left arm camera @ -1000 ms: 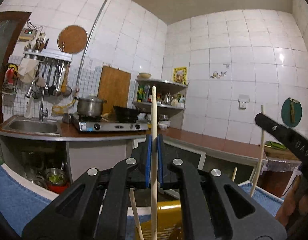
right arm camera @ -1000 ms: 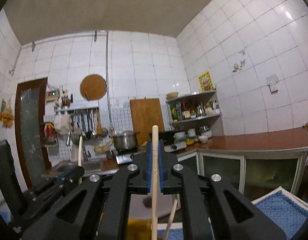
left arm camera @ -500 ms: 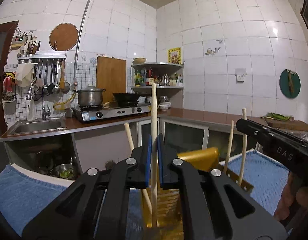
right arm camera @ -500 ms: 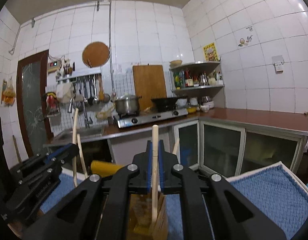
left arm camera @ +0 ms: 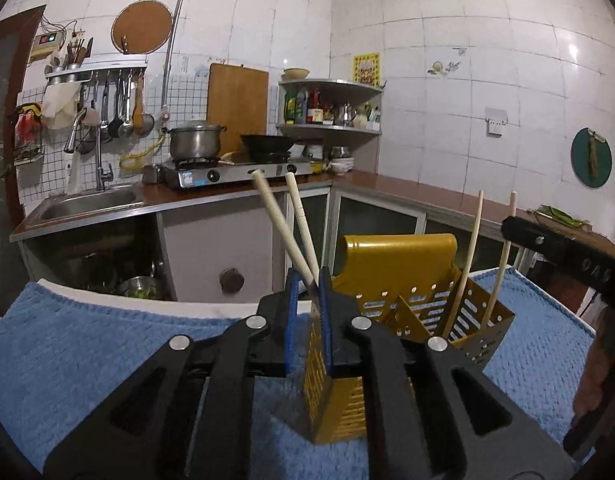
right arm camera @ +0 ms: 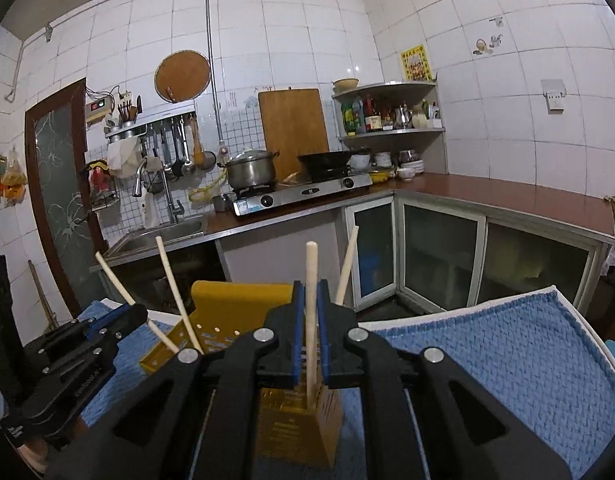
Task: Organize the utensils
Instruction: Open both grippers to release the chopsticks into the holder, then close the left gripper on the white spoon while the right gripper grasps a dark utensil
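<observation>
A yellow perforated utensil holder (left arm camera: 423, 296) stands on a blue towel (left arm camera: 107, 344); it also shows in the right wrist view (right arm camera: 235, 304). Several pale wooden chopsticks stand in it. My left gripper (left arm camera: 307, 304) is open just above the holder's near corner, and two chopsticks (left arm camera: 283, 224) lean loose between its fingers. My right gripper (right arm camera: 311, 332) is open with an upright chopstick (right arm camera: 310, 280) standing free between its blue pads, its lower end in the holder. Each gripper shows in the other's view, the right gripper (left arm camera: 563, 256) and the left gripper (right arm camera: 87, 344).
The towel (right arm camera: 507, 364) covers a table with a white rim. Behind are a kitchen counter with a sink (left arm camera: 87, 200), a gas stove with a pot (left arm camera: 195, 140) and wok, a corner shelf of bottles (left arm camera: 327, 108) and glass-door cabinets (right arm camera: 439, 248).
Both grippers came down to the holder with their chopsticks and opened. The left chopstick now leans loose beside another; the right one stands free in the holder.
</observation>
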Demonstrator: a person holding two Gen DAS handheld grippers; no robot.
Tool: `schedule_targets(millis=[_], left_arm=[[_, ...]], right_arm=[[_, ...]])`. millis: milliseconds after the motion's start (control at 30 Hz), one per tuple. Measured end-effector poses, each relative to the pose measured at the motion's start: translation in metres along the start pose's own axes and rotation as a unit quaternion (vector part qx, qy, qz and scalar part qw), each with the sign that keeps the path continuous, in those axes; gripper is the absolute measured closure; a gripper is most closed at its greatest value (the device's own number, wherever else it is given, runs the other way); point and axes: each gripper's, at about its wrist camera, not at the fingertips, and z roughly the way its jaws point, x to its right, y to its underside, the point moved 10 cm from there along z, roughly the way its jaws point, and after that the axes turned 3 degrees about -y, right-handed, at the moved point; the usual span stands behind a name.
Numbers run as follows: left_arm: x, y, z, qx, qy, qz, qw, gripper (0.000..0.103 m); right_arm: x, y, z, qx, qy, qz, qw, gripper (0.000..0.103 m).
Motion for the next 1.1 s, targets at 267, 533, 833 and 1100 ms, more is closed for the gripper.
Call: schedule_targets(millis=[267,533,833,1100], left_arm=[[-0.013,-0.006,-0.039,-0.035,-0.014,-0.005,0.9993,0.045],[-0.027,0.029,-0.086,-0.083,-0.024,-0.008,0.9962,0.005],[-0.032,0.087,-0.121,-0.145,-0.02,-0.007,0.9892,0.005],[-0.03,0.132,-0.137,-0.169,-0.041,0.038,0.9839,0.005]], right_arm=[[0.005,-0.006,-0.039,-0.01,0.018,0.003,1.0,0.051],[0.003,0.042,-0.084,-0.068,0.033,0.003,0.997,0.029],[0.002,0.11,-0.114,-0.12,0.047,0.009,0.992,0.019],[0.018,0.165,-0.122,-0.163,0.072,0.03,0.984,0.019]])
